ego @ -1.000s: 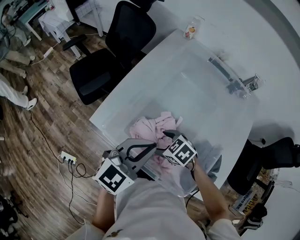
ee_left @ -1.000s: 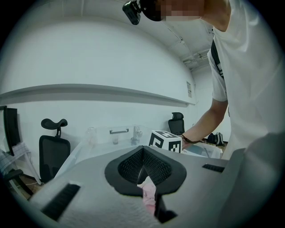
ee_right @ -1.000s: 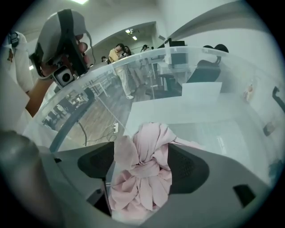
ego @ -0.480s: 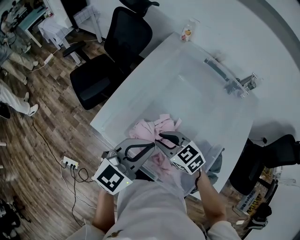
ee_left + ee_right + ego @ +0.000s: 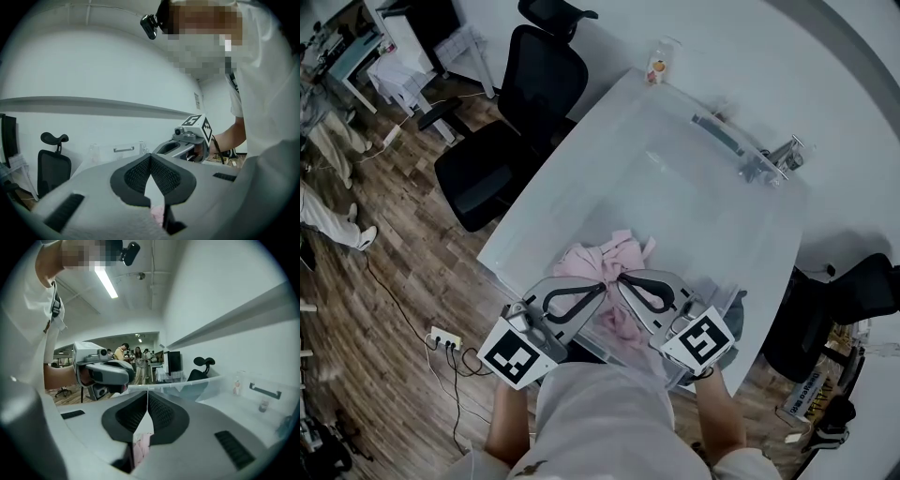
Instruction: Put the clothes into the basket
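Head view: a clear basket (image 5: 724, 298) stands on the near edge of a white table (image 5: 675, 192), seen steeply from above.
Pink clothes (image 5: 592, 259): bunched within the basket's left half, with one fold drawn up toward the two gripper tips.
Left gripper (image 5: 604, 289): above the basket's near left side. Its jaws are pressed together, and pink cloth shows low in the gap behind the pads. No view settles whether that cloth is pinched.
Right gripper (image 5: 622, 279): above the middle of the basket's near side, tip to tip with the left gripper. Its jaws have just been closing and now clench a fold of the pink clothes.
Bottle (image 5: 656, 62): well beyond the basket, at the table's far edge.
Office chair (image 5: 511, 117): on the wooden floor, beyond the basket and to its left.
Power strip (image 5: 443, 338): on the floor, left of the basket.
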The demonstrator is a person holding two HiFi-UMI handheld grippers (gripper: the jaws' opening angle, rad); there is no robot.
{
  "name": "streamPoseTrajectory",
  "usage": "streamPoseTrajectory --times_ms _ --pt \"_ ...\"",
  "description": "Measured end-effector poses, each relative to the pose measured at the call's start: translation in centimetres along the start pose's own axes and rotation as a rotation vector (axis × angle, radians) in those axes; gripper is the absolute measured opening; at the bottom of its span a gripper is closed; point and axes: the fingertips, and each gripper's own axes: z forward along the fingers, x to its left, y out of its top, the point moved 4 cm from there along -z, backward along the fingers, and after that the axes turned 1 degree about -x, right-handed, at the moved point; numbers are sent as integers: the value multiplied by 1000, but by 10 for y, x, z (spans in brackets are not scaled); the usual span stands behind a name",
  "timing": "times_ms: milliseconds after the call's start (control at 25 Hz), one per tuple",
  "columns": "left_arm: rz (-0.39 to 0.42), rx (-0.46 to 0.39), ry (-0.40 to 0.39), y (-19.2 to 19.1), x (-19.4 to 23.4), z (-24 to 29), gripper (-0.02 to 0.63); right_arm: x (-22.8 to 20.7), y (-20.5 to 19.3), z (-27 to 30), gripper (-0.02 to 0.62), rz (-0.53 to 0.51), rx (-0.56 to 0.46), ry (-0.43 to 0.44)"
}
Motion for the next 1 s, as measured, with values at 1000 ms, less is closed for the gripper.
streamPoseTrajectory --times_ms 1000 --pt "-51 -119 -47 24 -5 -2 5 9 42 -38 5 53 -252 -50"
